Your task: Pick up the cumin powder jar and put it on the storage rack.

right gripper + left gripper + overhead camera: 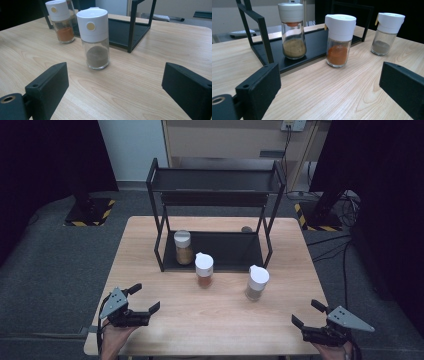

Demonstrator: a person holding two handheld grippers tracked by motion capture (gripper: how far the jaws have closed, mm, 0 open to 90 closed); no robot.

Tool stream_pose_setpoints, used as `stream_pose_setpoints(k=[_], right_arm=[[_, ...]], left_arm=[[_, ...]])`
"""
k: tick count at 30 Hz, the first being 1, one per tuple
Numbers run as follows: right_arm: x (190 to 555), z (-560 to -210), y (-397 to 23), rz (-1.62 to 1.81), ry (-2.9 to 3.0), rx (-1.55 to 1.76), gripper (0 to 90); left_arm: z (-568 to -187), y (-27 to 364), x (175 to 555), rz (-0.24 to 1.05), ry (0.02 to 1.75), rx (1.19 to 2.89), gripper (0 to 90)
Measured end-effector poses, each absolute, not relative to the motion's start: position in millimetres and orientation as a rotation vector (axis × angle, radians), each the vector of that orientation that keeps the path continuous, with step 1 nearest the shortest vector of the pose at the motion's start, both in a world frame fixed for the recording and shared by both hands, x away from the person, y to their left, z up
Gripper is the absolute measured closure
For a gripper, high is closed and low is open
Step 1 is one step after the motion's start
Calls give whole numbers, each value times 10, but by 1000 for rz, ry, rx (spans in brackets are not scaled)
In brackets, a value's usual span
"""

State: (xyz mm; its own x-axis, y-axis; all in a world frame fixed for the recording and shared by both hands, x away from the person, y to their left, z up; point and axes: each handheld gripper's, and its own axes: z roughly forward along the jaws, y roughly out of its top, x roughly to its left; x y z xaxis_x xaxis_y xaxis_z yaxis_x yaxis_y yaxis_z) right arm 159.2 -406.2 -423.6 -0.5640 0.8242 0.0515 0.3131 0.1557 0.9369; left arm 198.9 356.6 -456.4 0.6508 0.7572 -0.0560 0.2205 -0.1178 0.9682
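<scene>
Three white-capped glass spice jars are on the wooden table. A jar of tan powder [183,247] [292,32] stands on the lower shelf of the black rack [235,252]. A jar of orange powder [204,269] [339,41] [60,21] stands on the table just in front of the rack. To its right is a jar of grey powder [256,283] [386,33] [95,38]. My left gripper [145,297] [329,87] rests open near the front left edge. Near the front right edge, my right gripper [307,315] [115,85] is open too. Both are empty.
The black two-tier rack [265,32] [132,25] takes up the back middle of the table; its top shelf [215,181] is bare. Bare wood [225,312] lies between the grippers and the jars. Dark carpet and stand bases surround the table.
</scene>
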Motion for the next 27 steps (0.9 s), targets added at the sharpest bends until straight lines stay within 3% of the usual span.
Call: stream_pose_setpoints(k=[27], right_arm=[[1598, -4241, -4057, 1406, 1962, 1066, 75]], left_arm=[[-4594, 3590, 1991, 574, 888, 1684, 33]])
